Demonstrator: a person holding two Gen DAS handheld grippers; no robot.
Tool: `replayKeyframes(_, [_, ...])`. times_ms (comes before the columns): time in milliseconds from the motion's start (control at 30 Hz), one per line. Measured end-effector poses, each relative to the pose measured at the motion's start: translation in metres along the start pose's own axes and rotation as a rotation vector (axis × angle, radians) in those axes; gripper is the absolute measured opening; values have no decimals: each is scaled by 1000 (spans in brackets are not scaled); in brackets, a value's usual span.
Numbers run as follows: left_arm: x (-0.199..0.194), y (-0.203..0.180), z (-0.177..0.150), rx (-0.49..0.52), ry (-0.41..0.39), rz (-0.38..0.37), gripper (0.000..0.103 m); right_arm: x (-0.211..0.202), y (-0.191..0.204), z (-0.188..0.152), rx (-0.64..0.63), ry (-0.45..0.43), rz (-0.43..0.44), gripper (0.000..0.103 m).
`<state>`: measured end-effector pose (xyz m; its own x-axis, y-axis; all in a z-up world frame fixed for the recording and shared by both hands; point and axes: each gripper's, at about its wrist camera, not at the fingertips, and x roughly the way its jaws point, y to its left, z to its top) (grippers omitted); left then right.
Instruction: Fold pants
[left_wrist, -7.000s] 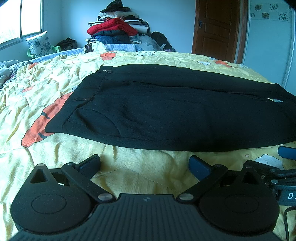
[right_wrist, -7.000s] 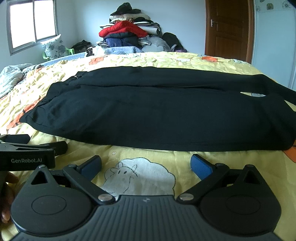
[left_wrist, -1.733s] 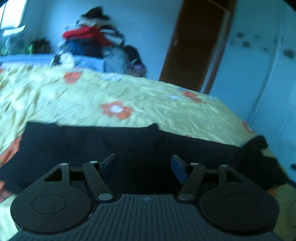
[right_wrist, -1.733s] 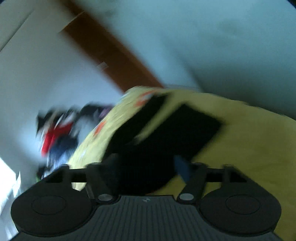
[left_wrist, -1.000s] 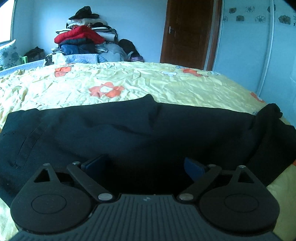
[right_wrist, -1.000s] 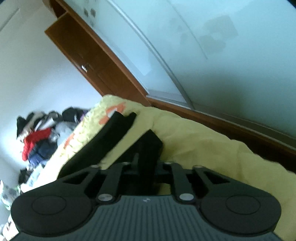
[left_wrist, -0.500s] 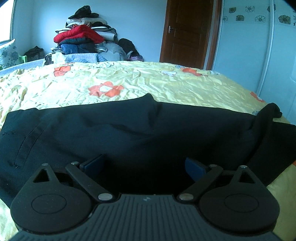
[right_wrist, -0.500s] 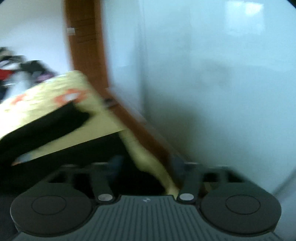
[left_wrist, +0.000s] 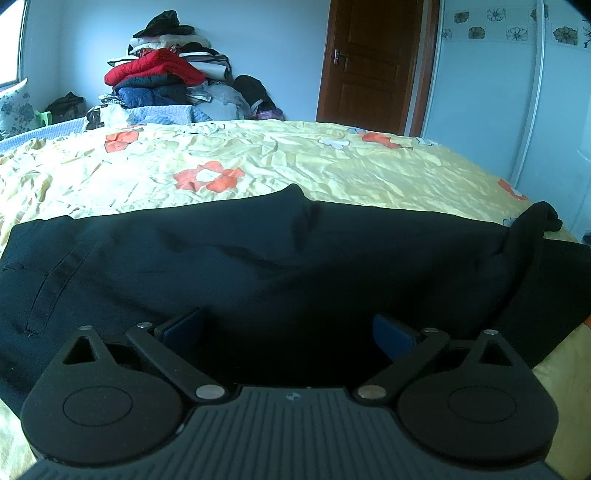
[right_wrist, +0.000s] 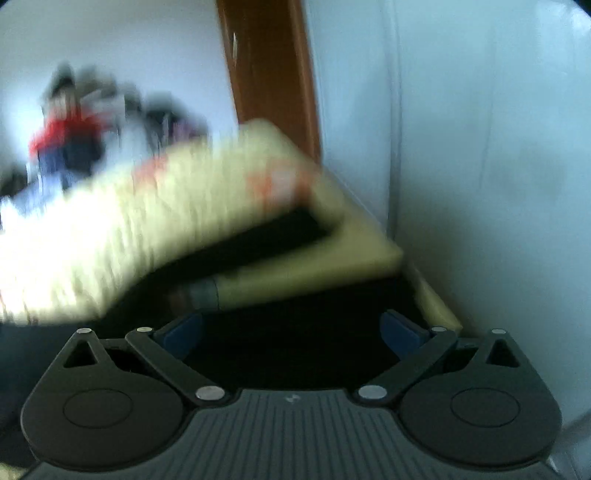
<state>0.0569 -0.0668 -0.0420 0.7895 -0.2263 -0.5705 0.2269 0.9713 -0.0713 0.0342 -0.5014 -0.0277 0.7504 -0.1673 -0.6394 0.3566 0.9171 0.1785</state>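
Observation:
In the left wrist view the black pants (left_wrist: 258, 258) lie across the yellow bedspread (left_wrist: 332, 162), folded lengthwise, with one end bunched up at the right (left_wrist: 535, 221). My left gripper (left_wrist: 288, 330) hovers low over the near edge of the pants, jaws wide apart, pads not pressing the cloth. The right wrist view is blurred by motion. There my right gripper (right_wrist: 291, 328) has its jaws opening wide above dark cloth near the bed's corner, gripping nothing. A strip of the pants (right_wrist: 280, 232) runs away from it across the bed.
A pile of clothes (left_wrist: 162, 81) is stacked against the far wall, beside a brown door (left_wrist: 373, 62). A pale wardrobe front (right_wrist: 480, 184) stands close to the right side of the bed. The bed's right corner (right_wrist: 391, 254) drops off beside my right gripper.
My right gripper, shut on black cloth a second ago, has let go, spread wide, rolled upright and lifted. My left gripper has stayed put.

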Motion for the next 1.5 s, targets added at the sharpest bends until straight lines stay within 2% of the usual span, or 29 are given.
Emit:
replayKeyframes(67, [0,0,0,-1,0,0,100,-10,16,0,-94,-95,-117,102])
replayKeyframes(100, [0,0,0,1,0,1,100,-23,24,4,-120,-182,-155,103])
replayKeyframes(167, [0,0,0,5,2,3,100,-40,30,20,-94,-294,-186,103])
replayKeyframes(200, [1,-1,0,6,3,4,100,-40,25,31,-38,-301,-184,103])
replayKeyframes(267, [1,0,0,5,2,3,100,-23,3,54,96,-163,27,102])
replayKeyframes(300, [1,0,0,5,2,3,100,-15,-3,58,155,-134,89,102])
replayKeyframes(433, [1,-1,0,3,1,1,101,4,-9,63,325,-166,256,102])
replayKeyframes(467, [1,-1,0,2,1,1,101,9,-11,62,370,-144,305,96])
replayKeyframes(500, [1,-1,0,1,1,0,101,15,-13,62,409,-112,347,82])
replayKeyframes(567, [1,-1,0,-1,0,-1,101,32,-9,60,469,-57,412,69])
replayKeyframes(667, [1,0,0,-3,-1,-4,101,34,-3,48,546,-1,451,69])
replayKeyframes(833, [1,0,0,-3,0,-4,101,43,4,48,598,22,448,69])
replayKeyframes(967, [1,0,0,0,1,-3,101,67,6,56,609,25,415,69])
replayKeyframes(1033, [1,0,0,0,1,-3,101,80,5,59,614,28,363,67])
replayKeyframes(1067, [1,0,0,0,1,-3,101,87,3,60,623,32,345,54])
replayKeyframes(1100, [1,0,0,0,1,-3,101,94,1,60,626,40,330,35])
replayKeyframes(1200, [1,-1,0,-2,0,-5,101,105,-2,60,614,37,273,11])
replayKeyframes(1267, [1,0,-1,-4,0,-7,102,100,-2,63,565,9,235,8])
replayKeyframes(1333, [2,0,-1,-5,0,-9,102,90,2,69,506,-35,239,6])
replayKeyframes(1433, [2,0,-1,-4,0,-8,102,55,9,87,444,-168,308,6])
replayKeyframes(1500, [1,0,-1,-5,0,-9,102,17,17,97,335,-283,315,6])
